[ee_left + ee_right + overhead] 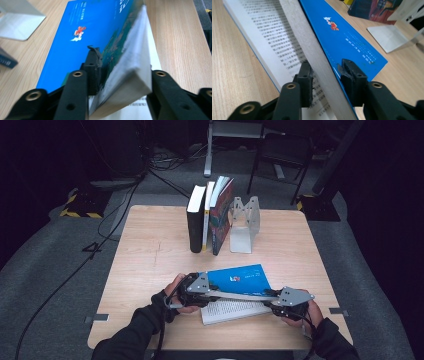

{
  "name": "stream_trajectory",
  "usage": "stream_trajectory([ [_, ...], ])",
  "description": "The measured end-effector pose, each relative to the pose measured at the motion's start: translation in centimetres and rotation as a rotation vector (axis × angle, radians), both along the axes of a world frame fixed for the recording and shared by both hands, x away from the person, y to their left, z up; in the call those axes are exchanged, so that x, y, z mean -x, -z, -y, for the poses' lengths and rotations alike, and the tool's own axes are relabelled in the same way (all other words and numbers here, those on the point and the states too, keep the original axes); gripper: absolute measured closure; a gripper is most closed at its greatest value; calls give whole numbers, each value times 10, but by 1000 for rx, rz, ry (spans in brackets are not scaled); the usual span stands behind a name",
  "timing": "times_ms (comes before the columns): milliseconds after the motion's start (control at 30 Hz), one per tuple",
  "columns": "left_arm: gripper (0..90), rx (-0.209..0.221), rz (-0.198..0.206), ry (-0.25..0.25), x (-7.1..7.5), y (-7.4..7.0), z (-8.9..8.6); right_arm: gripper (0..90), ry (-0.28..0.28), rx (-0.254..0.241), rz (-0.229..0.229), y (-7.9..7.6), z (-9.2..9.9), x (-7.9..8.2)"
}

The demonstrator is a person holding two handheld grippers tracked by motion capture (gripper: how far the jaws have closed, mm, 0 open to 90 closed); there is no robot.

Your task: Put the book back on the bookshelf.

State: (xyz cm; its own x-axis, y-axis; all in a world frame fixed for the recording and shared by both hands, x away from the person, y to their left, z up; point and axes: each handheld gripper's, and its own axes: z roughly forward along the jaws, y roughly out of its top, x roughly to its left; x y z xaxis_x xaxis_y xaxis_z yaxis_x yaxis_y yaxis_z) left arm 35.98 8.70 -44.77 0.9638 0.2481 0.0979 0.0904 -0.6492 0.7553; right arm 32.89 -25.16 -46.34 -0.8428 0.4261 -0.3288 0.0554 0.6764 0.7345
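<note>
Gripping the blue book at both ends, near the front edge of the wooden table. Book lying open: printed pages resting flat on the table, blue cover with a thick block of pages raised and tilted above them.

Left gripper: holding the lifted page block between the two black jaws, at one short end of the book. In the left gripper view, grey page edges filling the gap between the jaws, blue cover lying against the inner face of the left jaw, right jaw touching the far side of the block. Jaws closed on the block.

Right gripper: straddling the same block at the opposite end. In the right gripper view, grey page edge running up between the jaws, left jaw pad sitting against the printed page side, right jaw pad just beside the blue cover; contact on that side hard to confirm.

Beyond the jaws: three upright books leaning beside a metal bookend, well apart from the blue book.
</note>
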Motion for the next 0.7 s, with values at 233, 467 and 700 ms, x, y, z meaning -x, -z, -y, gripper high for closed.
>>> stream_trajectory([
  [233,545,-56,46,-39,18,-5,6,685,-23,21,20,-3,-12,7],
  [467,632,-117,85,-62,24,-3,7,698,-54,27,23,-7,-25,13],
  [700,664,-146,72,-47,19,1,-11,581,-96,-36,-14,-5,-35,11],
])
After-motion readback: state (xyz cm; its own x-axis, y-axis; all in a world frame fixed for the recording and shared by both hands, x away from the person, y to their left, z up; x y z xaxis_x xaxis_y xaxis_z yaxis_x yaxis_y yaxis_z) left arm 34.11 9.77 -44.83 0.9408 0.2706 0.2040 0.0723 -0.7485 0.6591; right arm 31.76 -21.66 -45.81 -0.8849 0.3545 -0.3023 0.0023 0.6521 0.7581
